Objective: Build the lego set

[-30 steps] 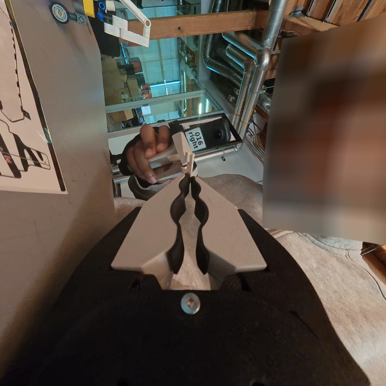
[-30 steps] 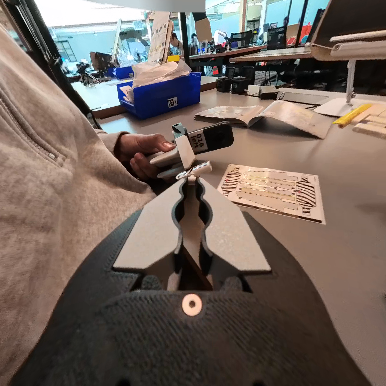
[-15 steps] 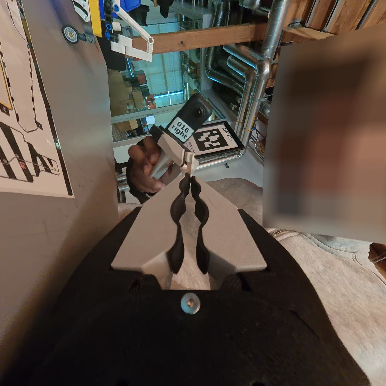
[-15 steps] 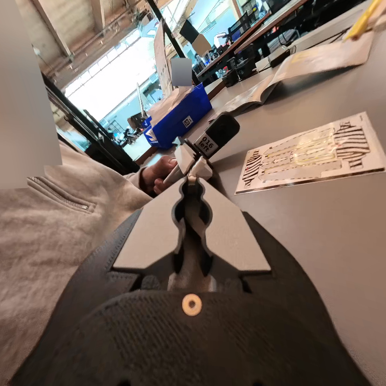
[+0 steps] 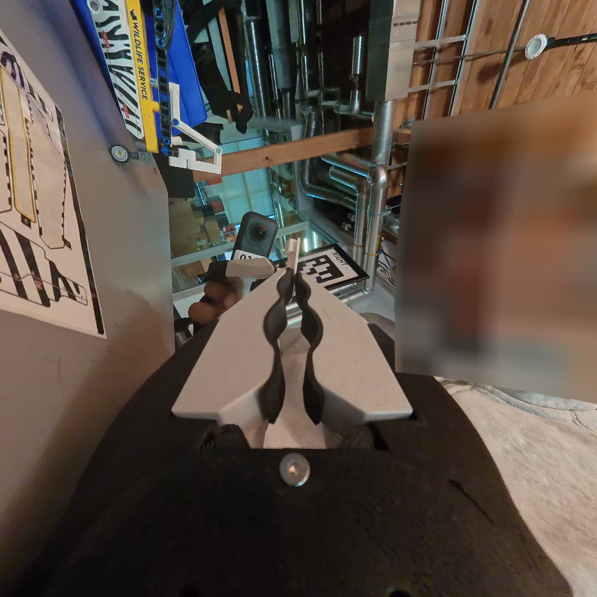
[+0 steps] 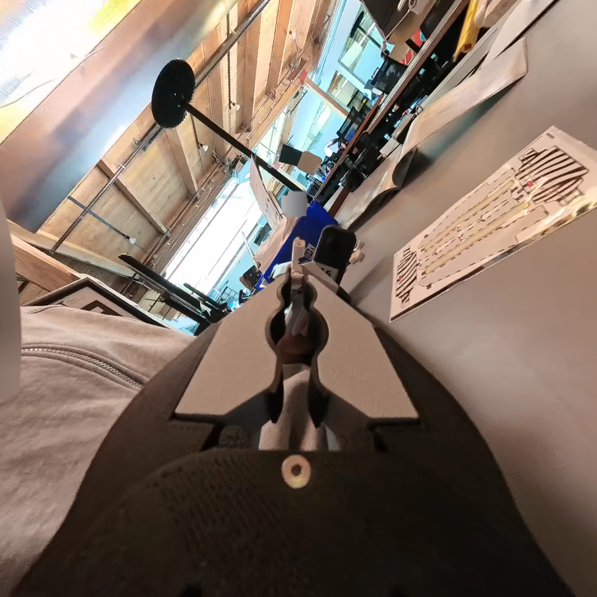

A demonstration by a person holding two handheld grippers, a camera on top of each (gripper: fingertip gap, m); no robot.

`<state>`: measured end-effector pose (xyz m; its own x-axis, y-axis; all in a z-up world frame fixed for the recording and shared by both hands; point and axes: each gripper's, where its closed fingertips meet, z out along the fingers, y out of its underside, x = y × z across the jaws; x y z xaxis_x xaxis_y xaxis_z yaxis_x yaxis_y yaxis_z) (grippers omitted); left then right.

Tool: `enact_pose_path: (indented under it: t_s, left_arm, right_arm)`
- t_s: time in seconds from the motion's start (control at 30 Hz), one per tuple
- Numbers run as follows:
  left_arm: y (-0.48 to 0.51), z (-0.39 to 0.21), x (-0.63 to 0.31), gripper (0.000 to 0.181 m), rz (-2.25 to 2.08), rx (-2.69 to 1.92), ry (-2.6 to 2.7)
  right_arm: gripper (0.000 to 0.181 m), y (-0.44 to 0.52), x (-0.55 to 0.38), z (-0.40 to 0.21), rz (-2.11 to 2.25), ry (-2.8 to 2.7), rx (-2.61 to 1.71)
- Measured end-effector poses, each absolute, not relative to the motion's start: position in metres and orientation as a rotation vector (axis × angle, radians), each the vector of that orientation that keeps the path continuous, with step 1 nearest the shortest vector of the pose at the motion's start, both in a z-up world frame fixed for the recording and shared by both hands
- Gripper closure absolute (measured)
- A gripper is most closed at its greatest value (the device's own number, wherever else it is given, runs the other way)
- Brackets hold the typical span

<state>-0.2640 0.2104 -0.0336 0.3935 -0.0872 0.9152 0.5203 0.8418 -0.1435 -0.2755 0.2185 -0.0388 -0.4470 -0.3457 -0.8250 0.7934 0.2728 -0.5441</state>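
1. A slim white lego piece [image 5: 293,258] stands held in the air between the two grippers, close to the person's grey sweatshirt [image 6: 80,365]. In the right wrist view the same piece [image 6: 296,258] pokes out past the fingertips, with more of it running back between the pads.

2. The piece looks like hard plastic: light, stiff and smooth. I judge it slips or twists easily if held only at its tip, so a hold on its flat sides near the middle seems safest.

3. The left gripper [image 5: 290,274] has its fingers nearly pressed together at the tips, pinching the lower end of the piece.

4. The right gripper [image 6: 295,277] also has its fingers drawn close, pinching the same white piece at the tips. Whether this is one part or two being joined is too small to tell.

5. The two grippers face each other, tips almost touching. A hand [image 5: 216,300] holds the right gripper's handle.

6. Farther out, a striped sticker sheet [image 6: 484,232] lies flat on the grey table [image 6: 484,371].

7. A partly built model with a yellow strip [image 5: 142,80] rests at the table's far side, well apart from the grippers. An open instruction booklet [image 6: 458,106] lies beyond the sticker sheet.
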Motion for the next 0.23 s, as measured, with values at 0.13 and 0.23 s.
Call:
enact_pose_path:
  t_s: [0.13,0.23]
  left_arm:
    - [0.2079,-0.0344,-0.2644,0.18,-0.377,-0.41,-1.108]
    - [0.206,-0.034,-0.2647,0.18,-0.369,-0.39,-1.098]
  right_arm:
    - [0.177,0.2159,-0.2769,-0.0389,-1.387,1.491,0.476]
    - [0.176,0.2139,-0.2775,-0.0405,-1.357,1.449,0.52]
